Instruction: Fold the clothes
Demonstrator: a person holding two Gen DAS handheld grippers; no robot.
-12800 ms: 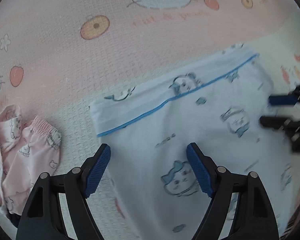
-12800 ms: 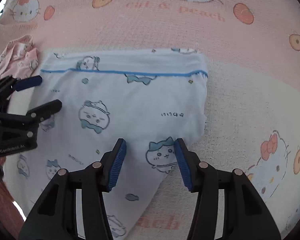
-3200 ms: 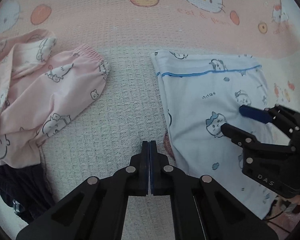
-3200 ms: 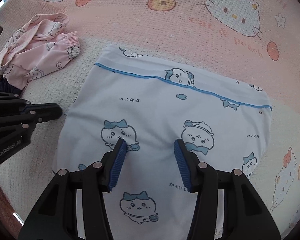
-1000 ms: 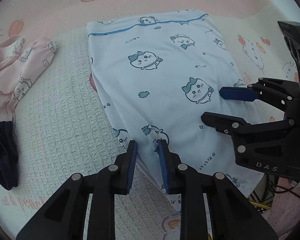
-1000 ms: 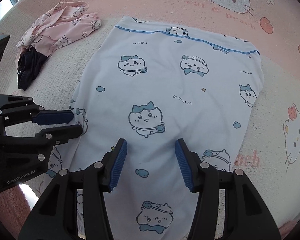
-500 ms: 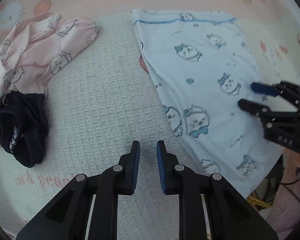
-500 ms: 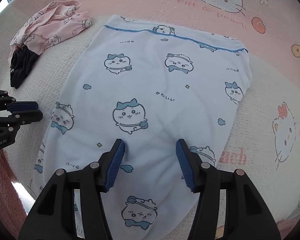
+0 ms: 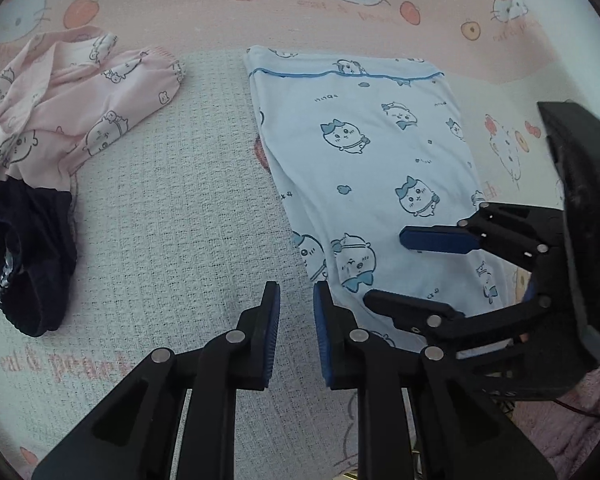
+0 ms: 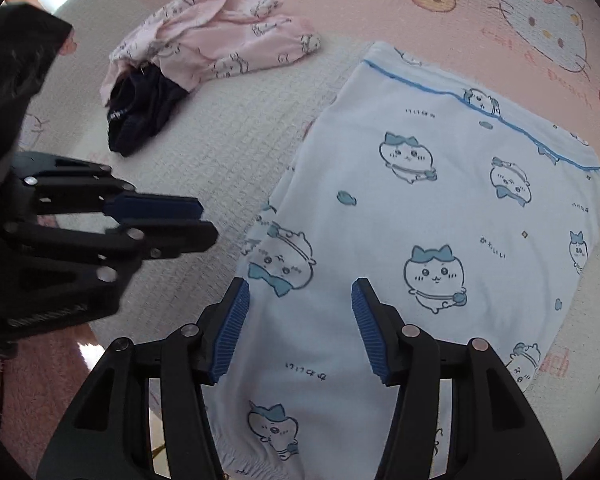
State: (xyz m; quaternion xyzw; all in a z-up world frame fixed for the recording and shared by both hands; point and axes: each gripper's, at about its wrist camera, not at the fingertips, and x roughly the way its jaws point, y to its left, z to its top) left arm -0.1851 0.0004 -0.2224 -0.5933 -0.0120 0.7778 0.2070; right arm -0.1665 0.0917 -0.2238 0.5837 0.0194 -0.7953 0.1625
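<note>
Blanket (image 9: pixel 172 200) spreads under both grippers, waffle-textured, printed with cats and peaches. Blue trousers (image 10: pixel 440 240) lie flat on it, folded lengthwise by the look of it, waistband at the far end, hem nearest the right gripper (image 10: pixel 300 324). That gripper hangs over the hem end with its jaws spread wide, holding nothing. Left gripper (image 9: pixel 296 320) hovers over bare blanket just left of the trousers' near edge, jaws a narrow gap apart, also empty. Pink garment (image 9: pixel 80 100) and dark garment (image 9: pixel 24 260) sit crumpled well to the left.

Risk: a one-sided pinch at the hem could catch only the top layer, dragging the layers askew, and a snagged blanket would lift too.
</note>
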